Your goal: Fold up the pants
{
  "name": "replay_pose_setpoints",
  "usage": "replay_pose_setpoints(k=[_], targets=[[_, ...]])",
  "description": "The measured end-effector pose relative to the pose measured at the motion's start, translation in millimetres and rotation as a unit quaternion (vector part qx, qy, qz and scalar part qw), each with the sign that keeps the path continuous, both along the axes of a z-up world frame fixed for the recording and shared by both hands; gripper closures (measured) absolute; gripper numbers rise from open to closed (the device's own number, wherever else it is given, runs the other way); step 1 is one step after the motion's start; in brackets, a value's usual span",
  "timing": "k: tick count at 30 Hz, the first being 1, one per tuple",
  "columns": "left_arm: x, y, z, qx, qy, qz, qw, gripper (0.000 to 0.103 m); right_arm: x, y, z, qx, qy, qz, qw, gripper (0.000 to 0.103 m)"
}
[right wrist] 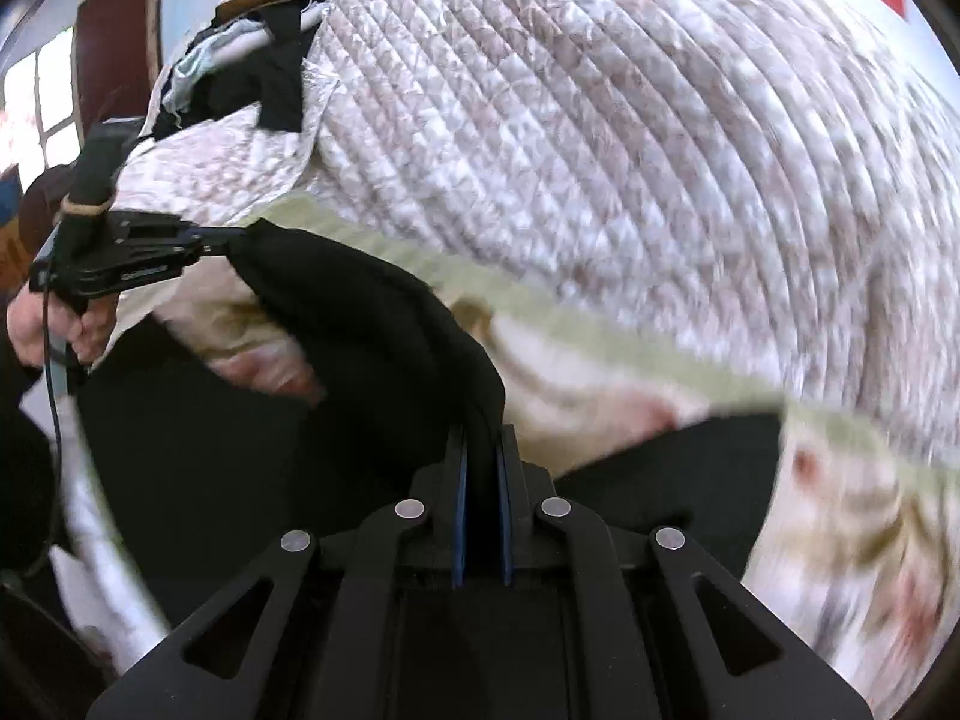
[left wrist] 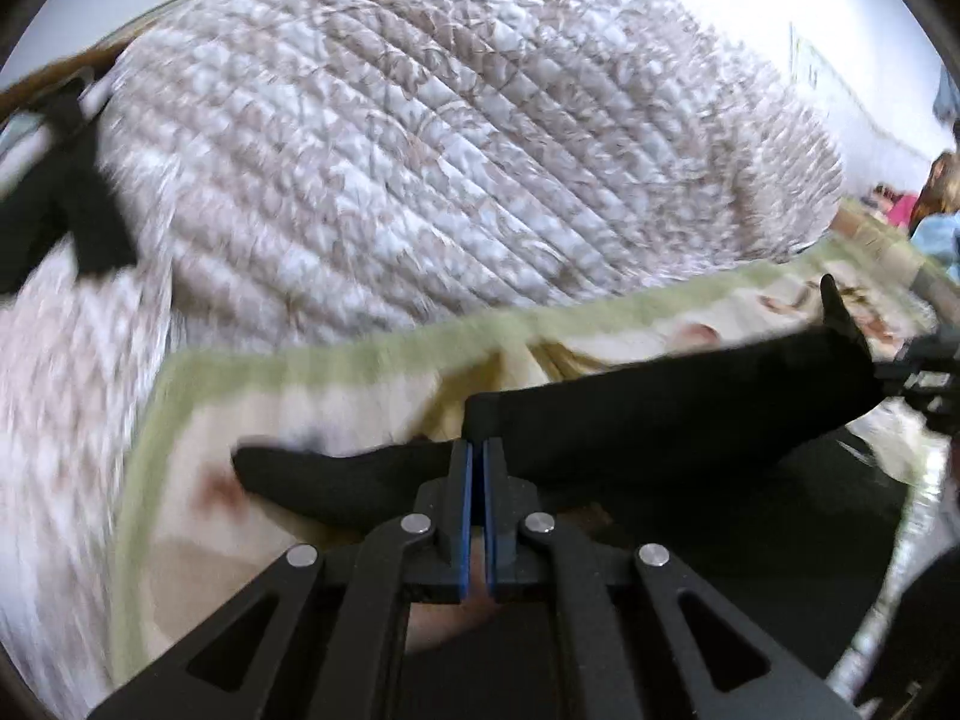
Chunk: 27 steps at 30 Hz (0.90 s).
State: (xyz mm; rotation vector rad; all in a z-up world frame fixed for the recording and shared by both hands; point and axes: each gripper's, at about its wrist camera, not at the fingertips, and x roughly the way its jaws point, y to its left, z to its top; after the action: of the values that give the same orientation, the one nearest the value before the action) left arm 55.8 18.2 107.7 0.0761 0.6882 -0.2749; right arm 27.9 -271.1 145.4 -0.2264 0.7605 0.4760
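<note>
The black pants [left wrist: 660, 408] hang stretched between my two grippers above a cream sheet with a green border [left wrist: 336, 360]. My left gripper [left wrist: 477, 450] is shut on one edge of the pants. My right gripper [right wrist: 480, 438] is shut on the other edge of the pants [right wrist: 360, 324], which drape down below it. In the right wrist view the left gripper [right wrist: 222, 237] shows at the left, pinching the cloth. In the left wrist view the right gripper [left wrist: 882, 369] shows at the far right, but its fingertips are hidden by the cloth.
A quilted white and brown bedspread [left wrist: 450, 150] covers the bed behind the sheet. More dark clothes [right wrist: 264, 78] lie at the bed's far corner. A white wall [left wrist: 750, 18] is behind, and a person [left wrist: 942, 198] is at the far right.
</note>
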Motion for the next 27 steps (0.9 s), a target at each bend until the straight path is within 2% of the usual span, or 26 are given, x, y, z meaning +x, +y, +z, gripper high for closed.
replay_pose_setpoints(k=[3,4,8,11,13,15,16,17,18,19,20,23,27], targets=[[-45.5,5.4,-21.7,-0.021,0.026,0.002,0.9994,0.099,-44.4,-5.7,-30.6,0.018,0.040,-0.022,0.999,0.096],[-57.0,5.7,-35.2,-0.026,0.048,0.004,0.9985,0.099,-59.2,-9.8,-45.3,0.030,0.063,-0.040,0.997,0.095],[-86.4,6.9,-71.5,-0.024,0.107,0.018,0.9938,0.098,-86.1,-22.3,-95.3,0.059,0.143,-0.100,0.983,0.091],[-101.3,14.5,-71.1,-0.041,0.117,0.032,0.9918,0.097,-102.9,-32.3,-92.6,0.096,0.137,-0.122,0.978,0.080],[-109.1,19.9,-64.3,-0.054,0.114,0.041,0.9912,0.097,-113.3,-37.2,-85.4,0.120,0.132,-0.135,0.975,0.061],[-113.3,25.0,-56.8,-0.058,0.106,0.052,0.9913,0.096,-121.4,-42.0,-85.1,0.151,0.137,-0.141,0.969,0.060],[-114.2,26.9,-52.7,-0.059,0.101,0.059,0.9915,0.089,-125.9,-45.1,-84.6,0.164,0.139,-0.147,0.966,0.060],[-112.3,28.2,-48.5,-0.060,0.094,0.063,0.9917,0.075,-127.9,-48.1,-84.4,0.173,0.140,-0.155,0.963,0.060],[-109.4,27.6,-44.7,-0.060,0.089,0.066,0.9921,0.067,-130.1,-50.9,-85.3,0.182,0.140,-0.162,0.960,0.059],[-105.6,26.2,-43.1,-0.057,0.085,0.070,0.9923,0.055,-130.5,-54.3,-86.1,0.191,0.141,-0.173,0.956,0.060],[-97.3,22.2,-41.6,-0.050,0.082,0.073,0.9927,0.052,-130.7,-57.8,-86.3,0.200,0.139,-0.184,0.952,0.060],[-73.7,-0.7,-44.1,-0.014,0.081,0.065,0.9945,0.049,-131.2,-67.6,-83.1,0.219,0.132,-0.217,0.942,0.060],[-35.2,-29.6,-67.5,0.052,0.092,0.062,0.9925,0.049,-129.9,-86.3,-87.6,0.247,0.138,-0.273,0.919,0.059]])
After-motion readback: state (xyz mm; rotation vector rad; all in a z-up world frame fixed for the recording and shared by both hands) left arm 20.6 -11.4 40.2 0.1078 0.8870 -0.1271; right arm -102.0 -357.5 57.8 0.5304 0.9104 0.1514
